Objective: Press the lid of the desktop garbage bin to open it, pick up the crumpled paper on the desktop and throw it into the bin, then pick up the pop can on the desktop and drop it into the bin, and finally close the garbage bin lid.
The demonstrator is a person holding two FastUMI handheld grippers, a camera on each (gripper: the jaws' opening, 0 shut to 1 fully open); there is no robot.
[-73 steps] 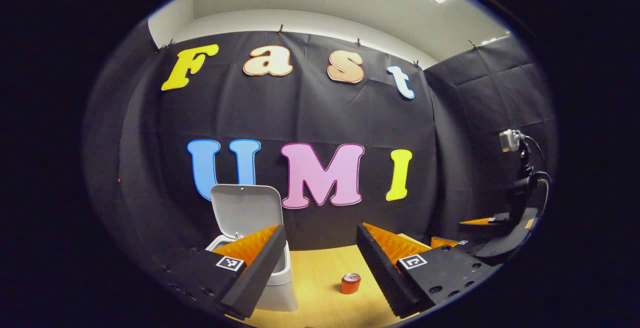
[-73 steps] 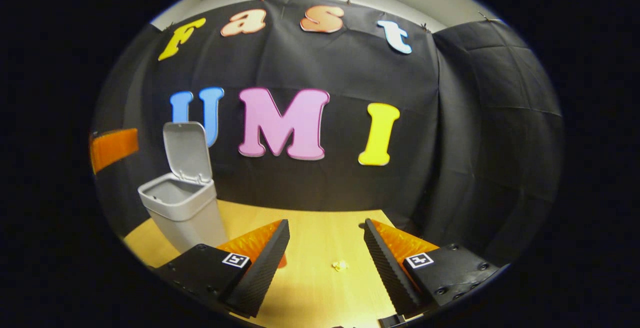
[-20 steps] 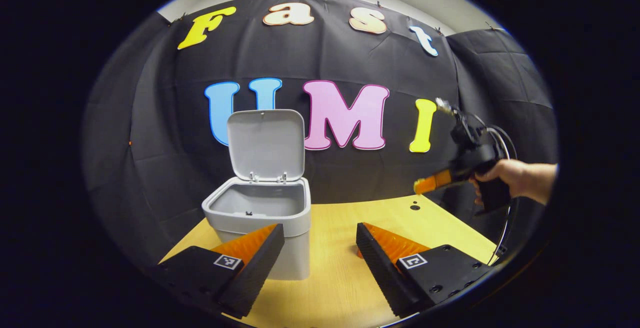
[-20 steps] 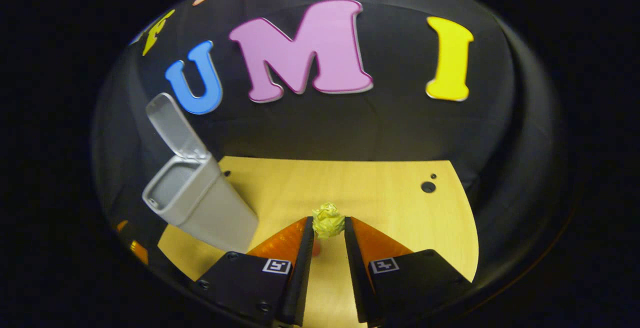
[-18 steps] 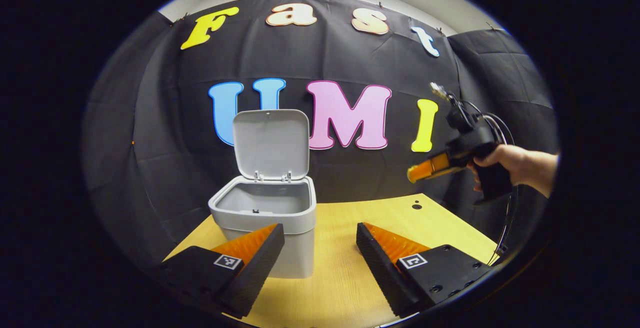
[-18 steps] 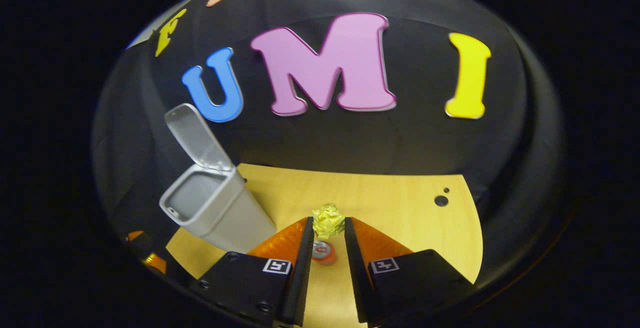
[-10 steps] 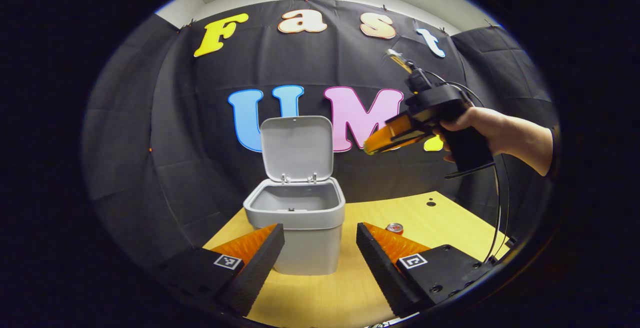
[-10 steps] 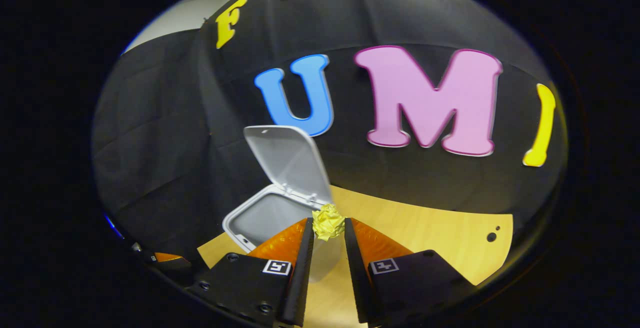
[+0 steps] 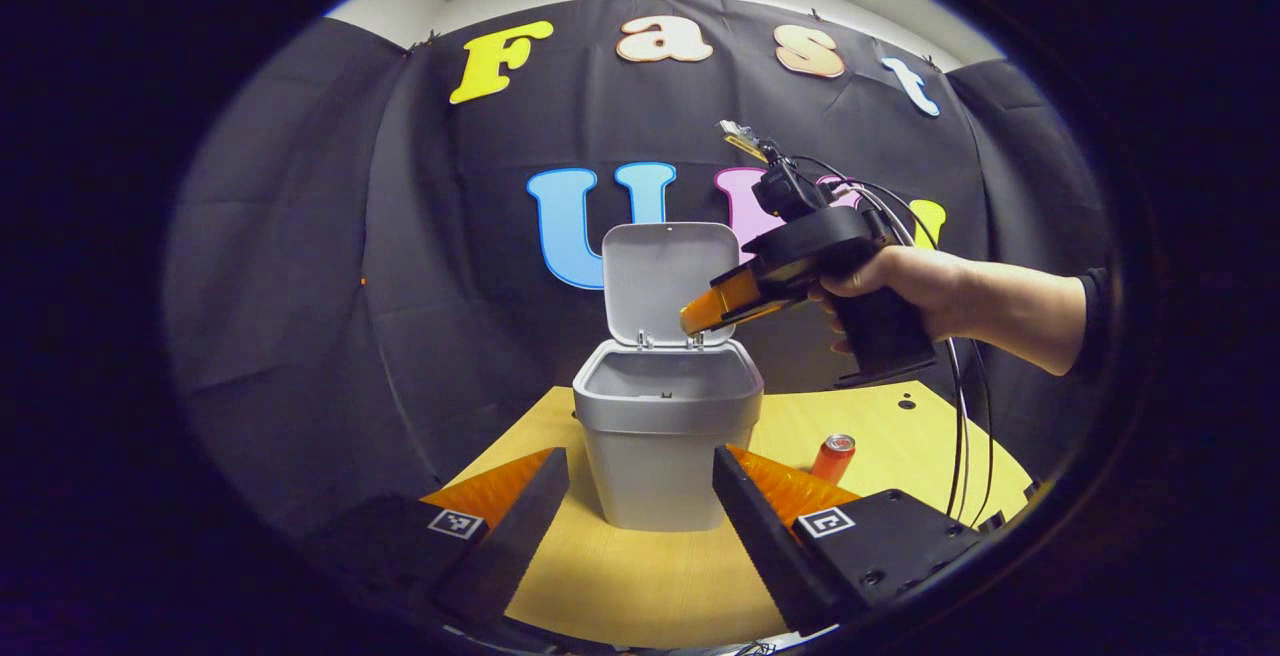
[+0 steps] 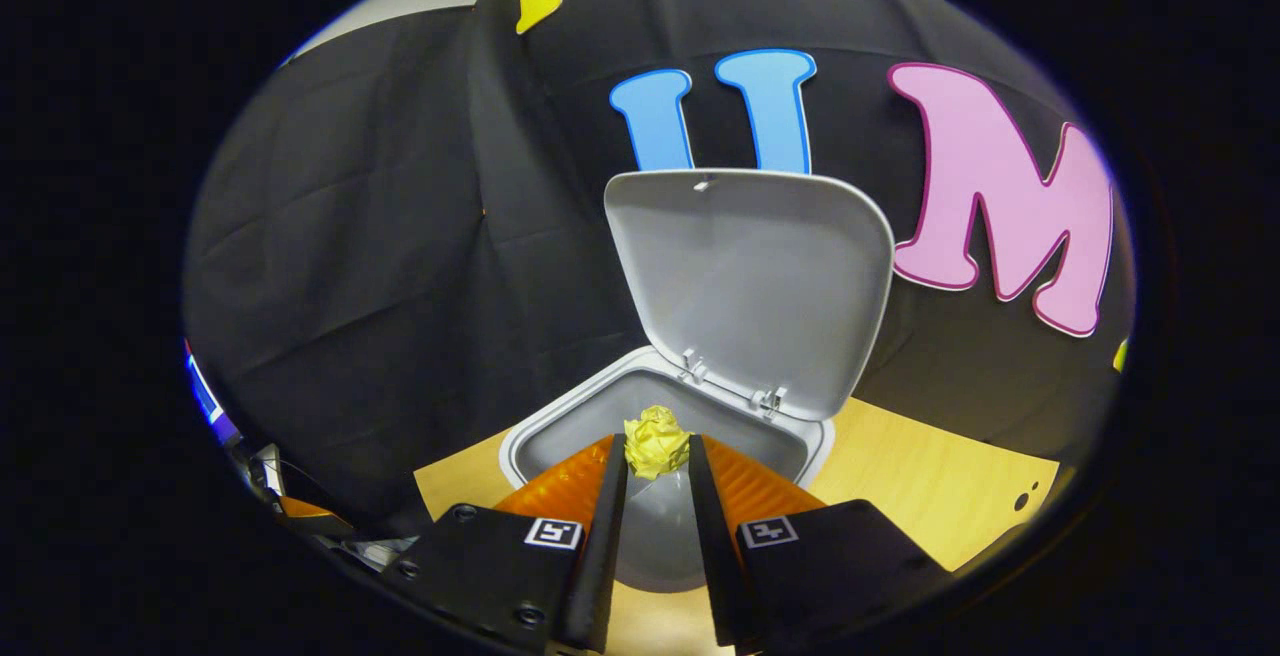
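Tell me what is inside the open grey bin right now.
The open grey plastic bin shows bare grey walls inside; no rubbish is visible. Its floor is partly hidden by the right claw, which holds the crumpled yellow paper ball above the opening.

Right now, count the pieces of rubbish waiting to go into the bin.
2. A crumpled yellow paper ball sits pinched in the right gripper above the open grey plastic bin; an orange pop can stands on the wooden desktop beside it.

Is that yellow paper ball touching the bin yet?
Apart. In the right gripper view the paper ball sits pinched in the right tongs, held above the open bin.
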